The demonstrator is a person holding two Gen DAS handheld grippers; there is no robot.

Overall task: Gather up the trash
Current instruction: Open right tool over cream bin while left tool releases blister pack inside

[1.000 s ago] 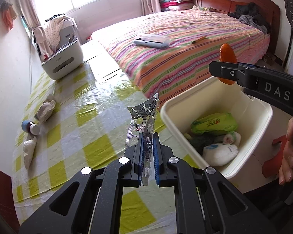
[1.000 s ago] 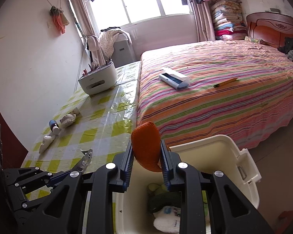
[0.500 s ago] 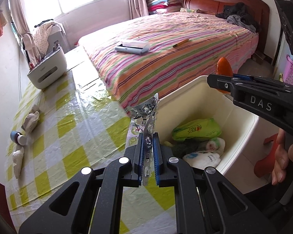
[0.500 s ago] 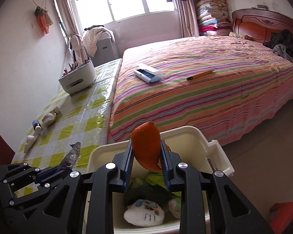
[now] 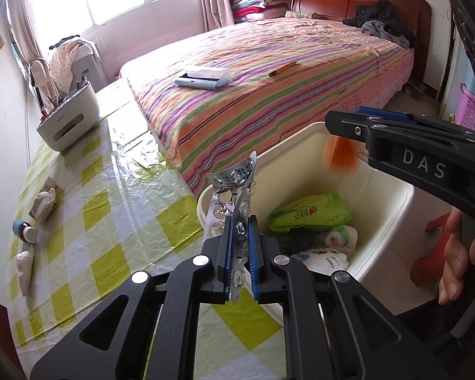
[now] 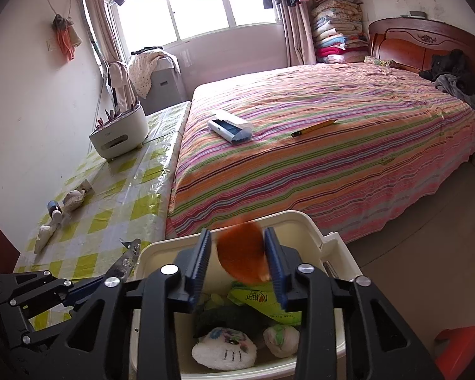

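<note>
My left gripper [image 5: 240,247] is shut on a crumpled silver blister pack [image 5: 234,190] and holds it over the near rim of the cream bin [image 5: 392,209]. My right gripper [image 6: 237,262] is open above the bin [image 6: 304,218]. An orange peel [image 6: 242,255], blurred, is falling between its jaws; it also shows in the left wrist view [image 5: 340,155] below the right gripper [image 5: 348,120]. The bin holds a green packet [image 5: 310,212], white wads and dark trash. The left gripper [image 6: 123,266] with the blister pack shows at the lower left of the right wrist view.
A yellow-checked table [image 5: 110,190] carries white tissue wads [image 5: 42,201], a small blue-capped bottle [image 5: 23,230] and a white holder [image 5: 68,120]. A striped bed [image 6: 332,145] lies behind the bin. A red stool [image 6: 462,348] stands at the right.
My right gripper has opened and let go of the orange peel, which now drops toward the bin. My left gripper has moved closer over the bin's rim, still holding the blister pack.
</note>
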